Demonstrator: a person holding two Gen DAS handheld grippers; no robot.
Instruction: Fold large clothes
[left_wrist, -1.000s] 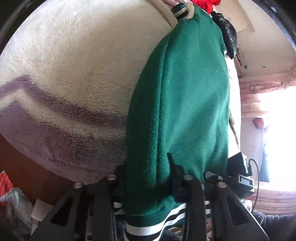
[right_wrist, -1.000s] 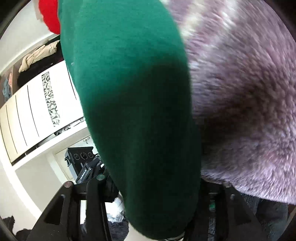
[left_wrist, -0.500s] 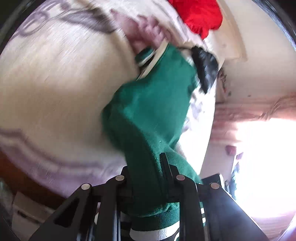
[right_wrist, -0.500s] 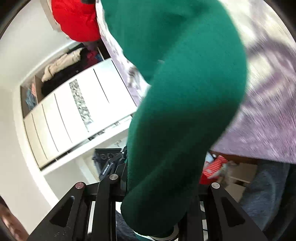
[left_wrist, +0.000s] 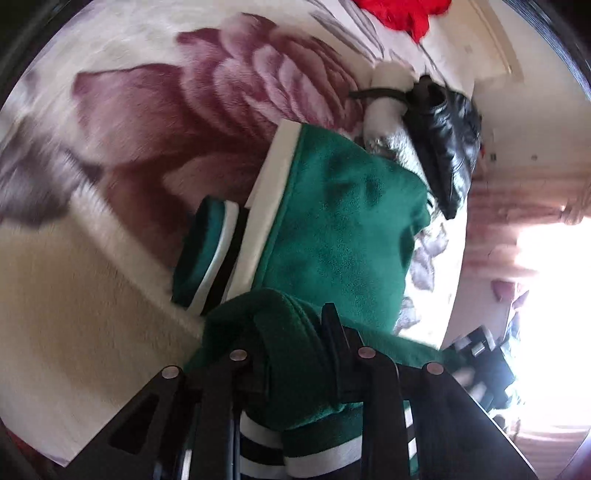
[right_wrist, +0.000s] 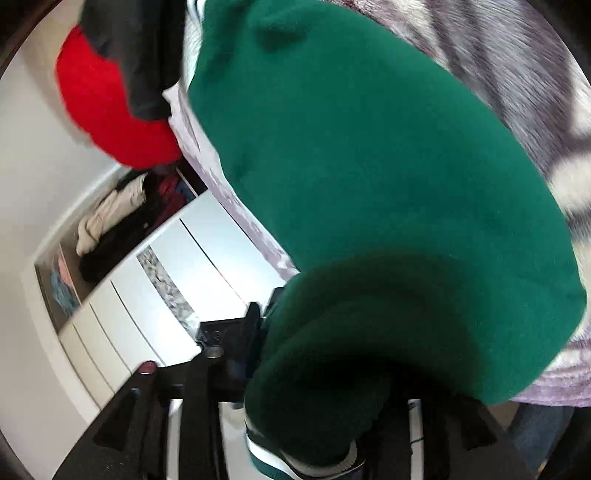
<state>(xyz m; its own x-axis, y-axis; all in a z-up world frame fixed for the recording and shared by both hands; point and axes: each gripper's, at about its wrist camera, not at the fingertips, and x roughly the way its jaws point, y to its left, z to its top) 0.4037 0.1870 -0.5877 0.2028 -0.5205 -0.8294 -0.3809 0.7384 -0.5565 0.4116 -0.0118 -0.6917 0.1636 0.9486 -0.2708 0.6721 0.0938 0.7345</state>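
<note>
A dark green fleece garment (left_wrist: 343, 229) with a white band (left_wrist: 273, 184) and a striped cuff (left_wrist: 207, 254) lies on a cream and purple flowered blanket (left_wrist: 184, 110). My left gripper (left_wrist: 291, 332) holds a bunched fold of its striped hem above the rest; its jaws are opening with the fabric still pinched between them. In the right wrist view the green garment (right_wrist: 351, 166) drapes thickly over my right gripper (right_wrist: 325, 350). Those jaws are opening too, with a roll of fabric between them. The right finger is hidden under the cloth.
A red garment (left_wrist: 402, 14) lies at the blanket's far end, with a black leather item (left_wrist: 443, 136) beside it. In the right wrist view the red garment (right_wrist: 103, 110) and a dark one (right_wrist: 136, 55) sit beyond a white wardrobe (right_wrist: 147, 277).
Both grippers have carried the garment's hem end across the blanket toward its far end. The garment now lies doubled over, and the cuff and white band look much nearer.
</note>
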